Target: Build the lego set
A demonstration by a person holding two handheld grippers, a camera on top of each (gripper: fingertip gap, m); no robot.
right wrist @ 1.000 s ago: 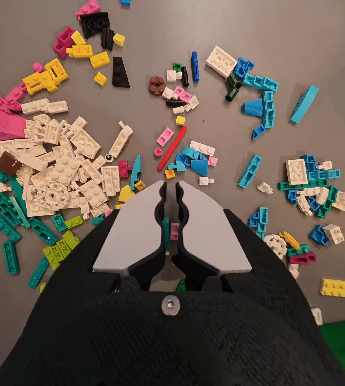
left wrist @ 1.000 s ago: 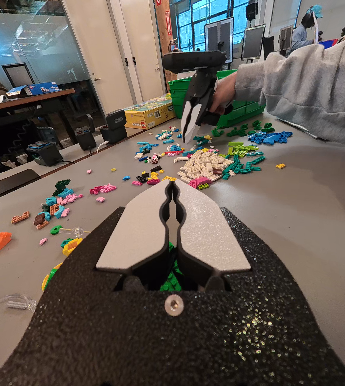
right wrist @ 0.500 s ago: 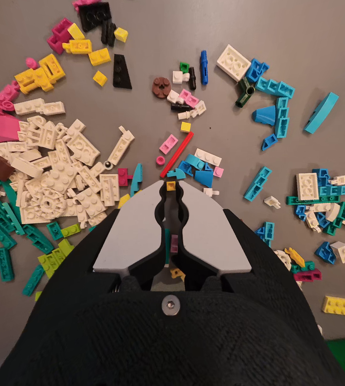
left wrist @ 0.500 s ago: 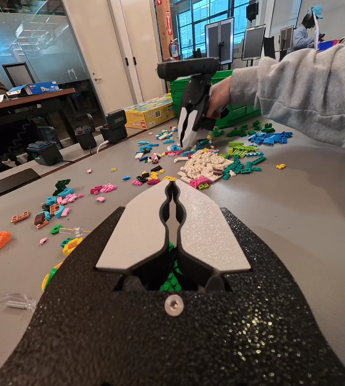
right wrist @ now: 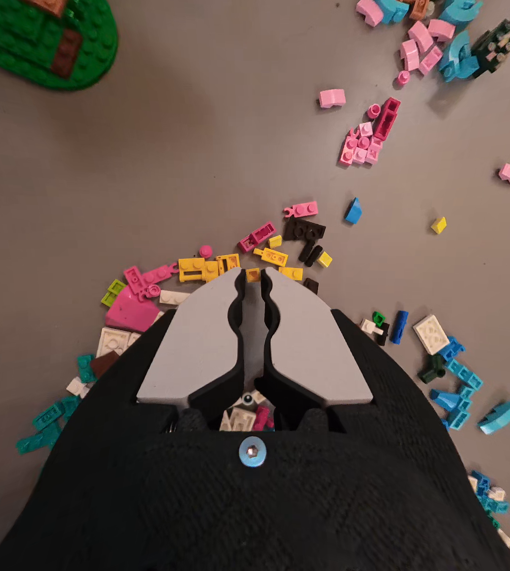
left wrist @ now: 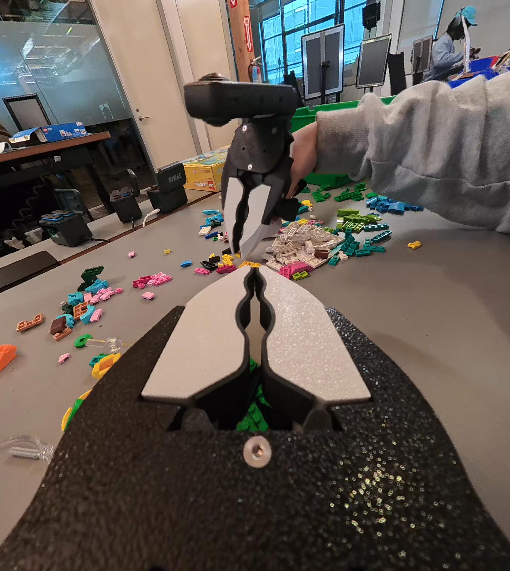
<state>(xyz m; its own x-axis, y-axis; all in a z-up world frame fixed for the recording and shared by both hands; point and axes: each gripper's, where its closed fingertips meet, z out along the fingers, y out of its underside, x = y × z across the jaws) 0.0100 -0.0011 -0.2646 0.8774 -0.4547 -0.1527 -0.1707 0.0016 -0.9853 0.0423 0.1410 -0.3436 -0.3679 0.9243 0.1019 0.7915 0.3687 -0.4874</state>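
The right claw point(right wrist: 253, 274), raised above the grey worktop point(right wrist: 185, 170), pinches a small yellow brick point(right wrist: 252, 275) between its tips, yellow pieces point(right wrist: 204, 269) at ten o'clock; the left claw point(left wrist: 255, 272) is closed on nothing.

Up close, the left hand-held gripper point(left wrist: 254, 270) shows two pale grey fingers point(left wrist: 213, 333) with a fine sparkle, wavy black rubber lining their inner edges; behind them a rough, glittery black body, one silver screw point(left wrist: 257, 447) dead centre; across the way, the right hand-held gripper point(left wrist: 237, 251) is the same make, grey fingers on a black frame dotted with small screws, a chunky black block point(left wrist: 238, 100) mounted on top; a loose light-grey fleece sleeve point(left wrist: 433, 148) runs to it; from its own camera, matte grey fingers point(right wrist: 306, 336), ribbed black shell, a bluish washer point(right wrist: 252, 452) round the screw.
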